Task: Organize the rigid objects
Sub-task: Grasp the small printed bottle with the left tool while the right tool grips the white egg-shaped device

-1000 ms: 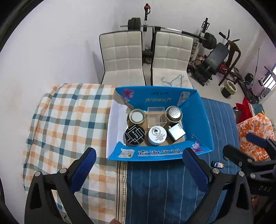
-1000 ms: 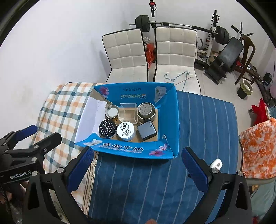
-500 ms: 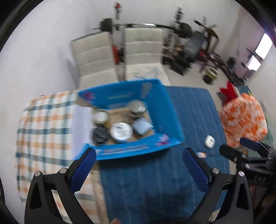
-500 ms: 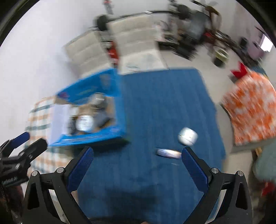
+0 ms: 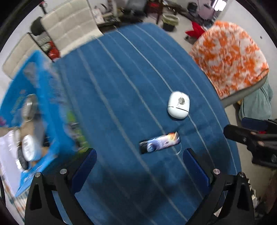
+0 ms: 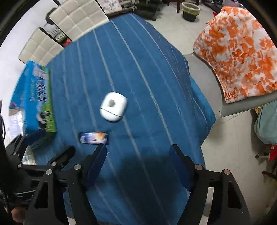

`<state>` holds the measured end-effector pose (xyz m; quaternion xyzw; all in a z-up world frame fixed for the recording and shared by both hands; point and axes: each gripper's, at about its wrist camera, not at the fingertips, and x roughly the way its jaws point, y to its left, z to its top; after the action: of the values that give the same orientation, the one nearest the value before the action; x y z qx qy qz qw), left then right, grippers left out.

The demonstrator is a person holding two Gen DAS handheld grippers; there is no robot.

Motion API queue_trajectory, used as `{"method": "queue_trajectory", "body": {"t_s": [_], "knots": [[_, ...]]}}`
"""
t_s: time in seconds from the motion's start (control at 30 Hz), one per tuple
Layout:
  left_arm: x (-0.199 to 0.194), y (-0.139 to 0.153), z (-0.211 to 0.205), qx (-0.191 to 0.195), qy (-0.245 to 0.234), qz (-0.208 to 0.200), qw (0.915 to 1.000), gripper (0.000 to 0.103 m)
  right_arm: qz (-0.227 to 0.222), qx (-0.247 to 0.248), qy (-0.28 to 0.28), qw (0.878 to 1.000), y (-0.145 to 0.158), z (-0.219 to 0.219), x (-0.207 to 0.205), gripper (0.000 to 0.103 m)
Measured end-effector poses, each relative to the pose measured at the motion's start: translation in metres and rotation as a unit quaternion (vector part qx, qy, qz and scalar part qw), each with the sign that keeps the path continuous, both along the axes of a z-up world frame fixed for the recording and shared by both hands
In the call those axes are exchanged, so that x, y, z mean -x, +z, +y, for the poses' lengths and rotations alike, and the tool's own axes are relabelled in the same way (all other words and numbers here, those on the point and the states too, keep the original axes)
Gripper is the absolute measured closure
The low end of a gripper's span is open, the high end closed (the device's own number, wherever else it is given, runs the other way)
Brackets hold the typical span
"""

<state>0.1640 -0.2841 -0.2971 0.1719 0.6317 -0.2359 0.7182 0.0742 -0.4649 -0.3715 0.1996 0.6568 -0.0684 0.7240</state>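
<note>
A white rounded case and a small flat printed box lie on the blue striped cloth. Both also show in the right wrist view, the case and the printed box. The blue cardboard box with several tins inside stands at the left, blurred, and shows in the right wrist view. My left gripper is open and empty, just short of the printed box. My right gripper is open and empty, to the right of the printed box.
An orange and white patterned cover lies over a seat at the right, past the table edge. White padded chairs stand behind the table. A waste bin stands on the floor beyond.
Both grippers have swung right, away from the blue box and over to the white case and printed box. Both stay open.
</note>
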Motion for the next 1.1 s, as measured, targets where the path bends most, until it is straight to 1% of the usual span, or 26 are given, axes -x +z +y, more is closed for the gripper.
{"method": "queue_trajectory", "body": {"t_s": [0.03,0.07,0.13,0.17,0.23,0.3,0.33,0.37,0.4,0.43,0.47,0.5,0.53,0.6,0.7,0.73,0.77,0.8,0.87,0.93,0.97,1.07,1.1], "knots": [[-0.002,-0.009,-0.006,0.000,-0.008,0.010,0.9999,0.007,0.000,-0.002,0.001,1.000,-0.005,-0.002,-0.003,0.025],[-0.004,-0.020,-0.016,-0.006,-0.019,0.019,0.9996,0.010,0.002,-0.003,0.000,1.000,-0.011,-0.004,-0.007,0.025],[-0.004,-0.035,-0.028,-0.009,-0.041,0.037,0.9984,0.010,0.003,-0.012,-0.005,1.000,-0.022,-0.008,-0.018,0.025],[-0.003,-0.042,-0.034,-0.011,-0.051,0.047,0.9975,0.012,0.003,-0.015,-0.007,1.000,-0.026,-0.008,-0.022,0.025],[-0.001,-0.057,-0.039,-0.019,-0.060,0.059,0.9963,0.012,0.002,-0.022,-0.005,1.000,-0.034,-0.007,-0.030,0.025],[0.001,-0.069,-0.041,-0.021,-0.059,0.076,0.9951,0.028,0.001,-0.026,0.000,1.000,-0.040,-0.004,-0.038,0.025],[0.002,-0.071,-0.042,-0.021,-0.059,0.080,0.9948,0.031,-0.001,-0.027,0.003,1.000,-0.042,-0.002,-0.042,0.025],[0.003,-0.069,-0.043,-0.020,-0.064,0.067,0.9955,0.038,-0.002,-0.028,0.005,1.000,-0.043,0.000,-0.046,0.025],[0.005,-0.068,-0.046,-0.032,-0.068,0.059,0.9954,0.041,-0.005,-0.031,0.006,0.999,-0.043,0.002,-0.050,0.025],[0.005,-0.068,-0.045,-0.038,-0.068,0.053,0.9956,0.053,-0.007,-0.034,0.007,0.999,-0.044,0.003,-0.054,0.025],[0.005,-0.066,-0.044,-0.042,-0.062,0.047,0.9961,0.059,-0.009,-0.037,0.007,0.999,-0.044,0.004,-0.057,0.025],[0.003,-0.065,-0.041,-0.040,-0.045,0.045,0.9972,0.068,-0.011,-0.043,0.007,0.999,-0.045,0.005,-0.062,0.025],[-0.001,-0.063,-0.033,-0.034,-0.023,0.049,0.9980,0.071,-0.011,-0.048,0.007,0.999,-0.047,0.008,-0.066,0.025],[-0.005,-0.063,-0.021,-0.029,0.032,0.056,0.9975,0.074,-0.010,-0.049,0.010,0.999,-0.050,0.014,-0.074,0.025],[-0.005,-0.061,-0.009,-0.018,0.094,0.060,0.9936,0.076,0.005,-0.041,0.013,0.999,-0.059,0.023,-0.085,0.025],[-0.004,-0.063,-0.008,-0.015,0.105,0.065,0.9923,0.077,0.011,-0.040,0.014,0.999,-0.063,0.025,-0.087,0.026],[-0.003,-0.064,-0.007,-0.012,0.113,0.067,0.9913,0.077,0.016,-0.033,0.013,0.999,-0.065,0.028,-0.088,0.026],[-0.002,-0.063,-0.006,-0.008,0.121,0.063,0.9907,0.076,0.007,-0.020,0.015,1.000,-0.063,0.030,-0.089,0.032],[-0.004,-0.062,-0.004,-0.001,0.130,0.065,0.9894,0.072,0.010,-0.002,0.023,1.000,-0.062,0.035,-0.089,0.037],[-0.003,-0.062,-0.002,0.005,0.141,0.068,0.9876,0.072,0.013,0.011,0.035,0.999,-0.061,0.038,-0.087,0.054],[-0.004,-0.061,-0.001,0.006,0.146,0.068,0.9870,0.072,0.015,0.014,0.042,0.999,-0.060,0.038,-0.085,0.054],[-0.007,-0.059,0.003,0.004,0.149,0.068,0.9865,0.071,0.025,-0.009,0.052,0.998,-0.061,0.032,-0.080,0.054],[-0.006,-0.059,0.003,0.006,0.149,0.068,0.9865,0.069,0.026,-0.016,0.048,0.998,-0.061,0.028,-0.078,0.054]]}}
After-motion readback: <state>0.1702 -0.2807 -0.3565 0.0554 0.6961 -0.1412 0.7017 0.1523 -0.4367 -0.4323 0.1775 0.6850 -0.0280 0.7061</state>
